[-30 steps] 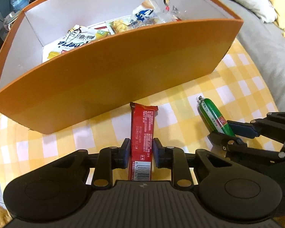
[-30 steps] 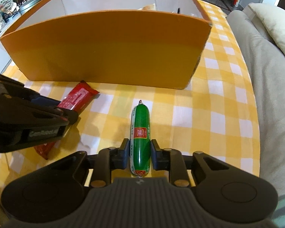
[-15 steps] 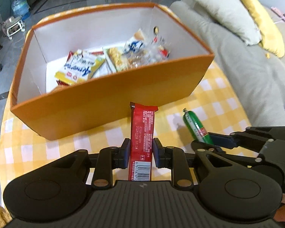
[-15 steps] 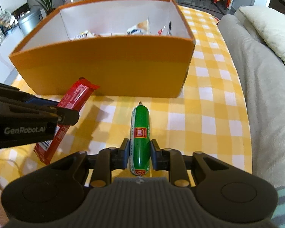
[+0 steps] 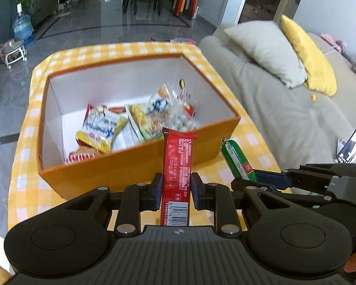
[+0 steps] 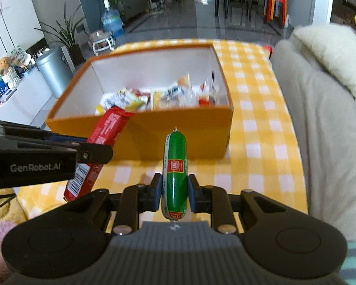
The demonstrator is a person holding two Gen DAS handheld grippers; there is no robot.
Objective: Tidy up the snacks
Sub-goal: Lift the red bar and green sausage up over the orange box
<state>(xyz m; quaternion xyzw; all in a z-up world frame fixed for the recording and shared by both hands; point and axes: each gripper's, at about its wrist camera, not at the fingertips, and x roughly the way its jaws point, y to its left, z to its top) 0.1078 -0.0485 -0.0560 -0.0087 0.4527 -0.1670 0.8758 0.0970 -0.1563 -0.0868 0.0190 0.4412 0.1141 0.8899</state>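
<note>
Left gripper (image 5: 176,191): clamped on a flat red foil snack bar (image 5: 177,166), blue pads pressing both long edges; barcode end nearest the camera, far end at 12 o'clock, overlapping the box's near wall in this view.
Right gripper (image 6: 174,191): clamped on a green plastic-cased sausage stick (image 6: 175,173), pads on its lower half; metal-clipped tip points to 12 o'clock.
Held items: both off the cloth, on the near side of the box, not inside it.
Cross views: from the left wrist the right gripper and sausage sit at 3 o'clock; from the right wrist the left gripper and tilted red bar sit at 9 o'clock.
Box: open rectangular orange cardboard box with white inside (image 5: 121,166), at 12 o'clock from both grippers, standing on the cloth.
Box contents: a loose pile of assorted snack packets (image 5: 121,125) on the floor; print blurred.
Surface: yellow-and-white checked tablecloth (image 6: 261,123).
Surroundings: grey sofa (image 5: 296,109) at 3 o'clock, with a grey pillow (image 5: 265,49) and a yellow pillow (image 5: 308,57).
</note>
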